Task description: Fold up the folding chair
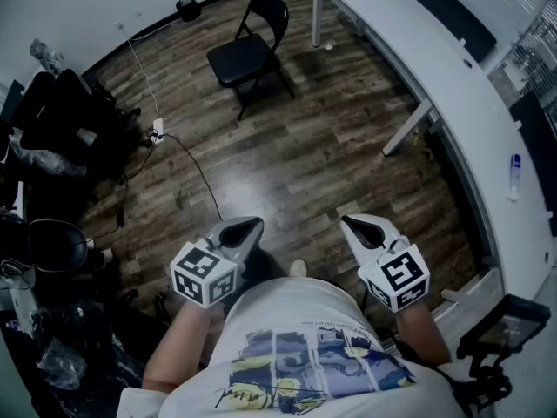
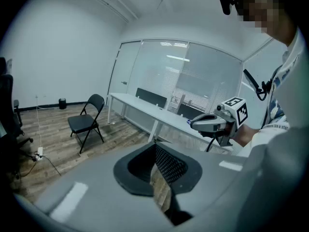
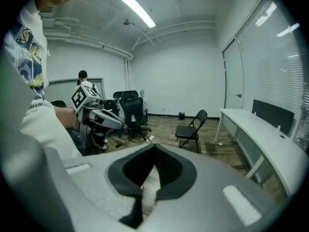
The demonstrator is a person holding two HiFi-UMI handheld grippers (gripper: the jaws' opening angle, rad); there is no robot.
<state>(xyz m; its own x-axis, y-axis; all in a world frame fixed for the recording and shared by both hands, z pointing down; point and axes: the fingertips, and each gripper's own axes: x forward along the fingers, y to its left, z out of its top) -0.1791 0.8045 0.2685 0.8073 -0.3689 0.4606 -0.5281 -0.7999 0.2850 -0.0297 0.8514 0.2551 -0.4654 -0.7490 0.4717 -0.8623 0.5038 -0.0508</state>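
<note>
**Inspector:** State of the tools, nearest first.

**Assessor:** The left gripper (image 1: pixel 249 226) and the right gripper (image 1: pixel 352 223) are held level with each other in front of the person's waist and tilted down at the floor. The jaws of both are closed together with nothing between them.

**Inspector:** And beyond them?

**Assessor:** There is bare wood floor (image 1: pixel 331 164), with a cable (image 1: pixel 197 169) trailing across it at the left. Further on, the folding chair (image 1: pixel 246 57) stands fully open, seat down, well apart from both grippers. It is near the leg of the long white desk (image 1: pixel 452 103).

**Inspector:** What step is judged to be in hand?

**Assessor:** The approach. Nothing on the chair has been touched yet.

**Inspector:** Recommendations?

**Assessor:** The person should walk in to the right of the cable and face the chair squarely. Both sets of jaws should be opened before arrival. One gripper could take the top of the backrest to steady the frame. The other could take the front edge of the seat and lift it towards the back, keeping the feet planted so the chair does not skid.
</note>
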